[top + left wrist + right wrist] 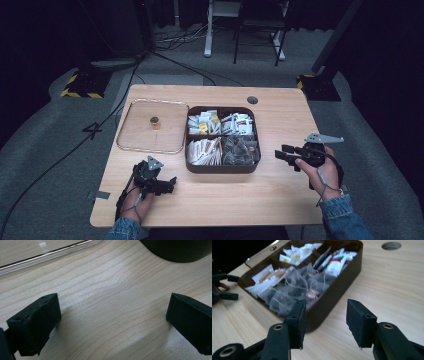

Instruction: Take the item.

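A dark brown box (220,168) with four compartments stands mid-table, holding paper sachets (204,151) and mesh tea bags (240,150). Its clear lid (135,134) lies flat to its left, a small knob (154,121) at the centre. My left gripper (170,186) rests low near the front left of the table, jaws wide open over bare wood (113,315), nothing between them. My right gripper (281,153) hovers right of the box and points at it. Its jaws (325,320) stand apart and empty, with the box's wall (329,302) and the mesh bags (294,290) just beyond.
A round cable hole (252,100) sits near the table's back edge. Bare wood lies in front of the box and to its right. A black cable (65,155) runs across the grey floor on the left; furniture legs (207,35) stand behind the table.
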